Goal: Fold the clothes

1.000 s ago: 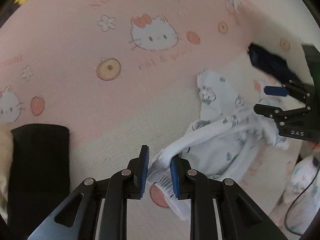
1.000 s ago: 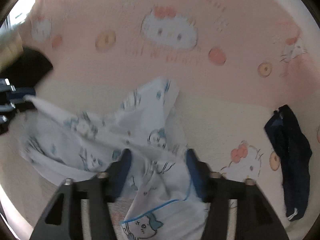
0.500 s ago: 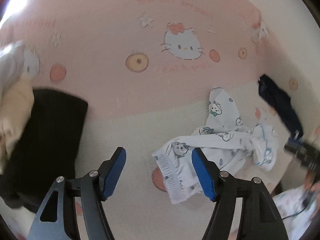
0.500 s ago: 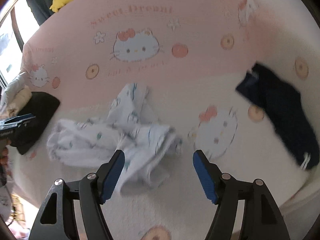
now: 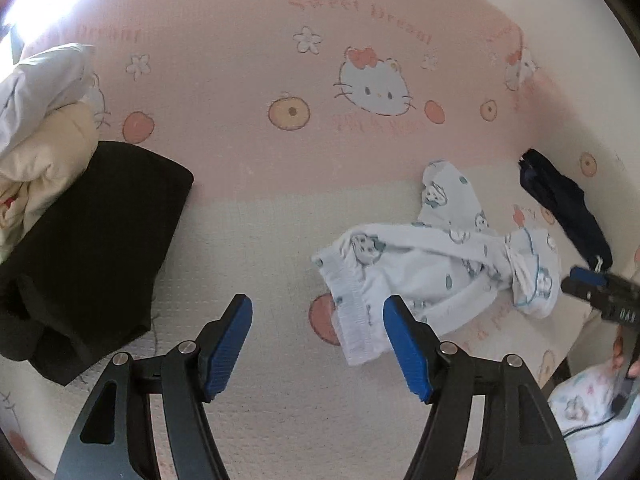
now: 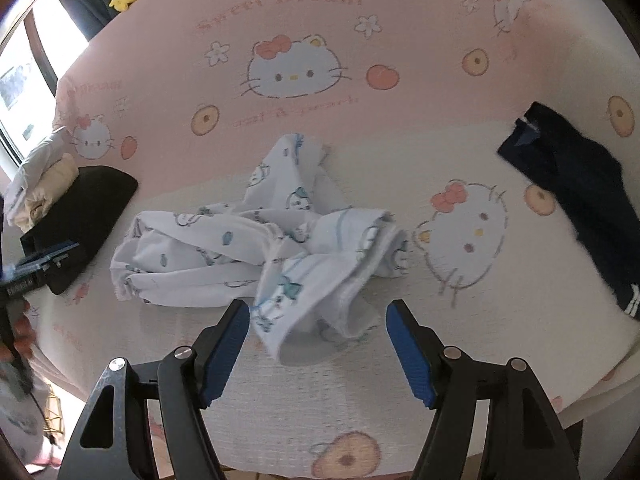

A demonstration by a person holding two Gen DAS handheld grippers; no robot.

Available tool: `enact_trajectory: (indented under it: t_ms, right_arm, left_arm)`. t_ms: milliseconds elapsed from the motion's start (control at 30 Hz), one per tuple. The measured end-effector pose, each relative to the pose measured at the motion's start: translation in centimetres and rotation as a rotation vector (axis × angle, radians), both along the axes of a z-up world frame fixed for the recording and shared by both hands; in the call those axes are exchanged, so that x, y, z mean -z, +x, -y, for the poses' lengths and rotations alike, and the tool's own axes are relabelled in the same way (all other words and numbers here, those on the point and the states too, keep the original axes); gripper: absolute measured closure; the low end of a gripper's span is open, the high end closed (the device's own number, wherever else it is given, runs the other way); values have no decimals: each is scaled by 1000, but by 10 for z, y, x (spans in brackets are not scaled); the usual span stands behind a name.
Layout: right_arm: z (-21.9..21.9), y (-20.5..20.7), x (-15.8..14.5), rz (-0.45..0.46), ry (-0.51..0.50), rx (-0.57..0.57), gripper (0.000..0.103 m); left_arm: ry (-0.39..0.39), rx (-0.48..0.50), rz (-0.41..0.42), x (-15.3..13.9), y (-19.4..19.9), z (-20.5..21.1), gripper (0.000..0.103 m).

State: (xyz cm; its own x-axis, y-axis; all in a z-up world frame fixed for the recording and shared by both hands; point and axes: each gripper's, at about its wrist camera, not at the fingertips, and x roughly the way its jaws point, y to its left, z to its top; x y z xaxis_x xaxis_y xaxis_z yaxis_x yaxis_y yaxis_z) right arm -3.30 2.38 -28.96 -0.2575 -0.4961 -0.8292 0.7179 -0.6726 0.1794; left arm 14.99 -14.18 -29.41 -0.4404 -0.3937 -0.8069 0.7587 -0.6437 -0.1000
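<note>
Both claws, left [image 5: 318, 346] and right [image 6: 318, 350], are gaping, holding nothing; the white pyjama garment [image 6: 256, 248] is lying bunched mid-bed [image 6: 400, 412], risking a multi-layer grab.

Heads up, a few things you just can't make out here. Your right gripper [image 5: 576, 282] only pokes in at the left wrist view's right edge, blurry, so its jaws can't be read from there. Same deal with your left gripper [image 6: 38, 258] in the right wrist view, clipped at the left edge and smeared. The cream and white pile [image 5: 44, 120] runs off the frame, so no telling what garments those are. The crumpled pale printed garment [image 6: 256, 248] folds over itself, hiding its shape.
</note>
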Motion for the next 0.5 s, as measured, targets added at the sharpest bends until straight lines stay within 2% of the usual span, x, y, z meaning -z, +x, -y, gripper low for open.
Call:
enact_trajectory:
  t_ms: [167,333,500]
  right_arm:
    - [12,7,10,23,7,-47,33]
    - [17,3,28,87,42,-39,33]
    - [21,-1,37,92,62,-36,33]
  left_arm:
    - [38,42,22,18,-5,-12,37]
    - [77,67,44,37,-14,-19,37]
    - [91,77,74,51,-22,-18,37]
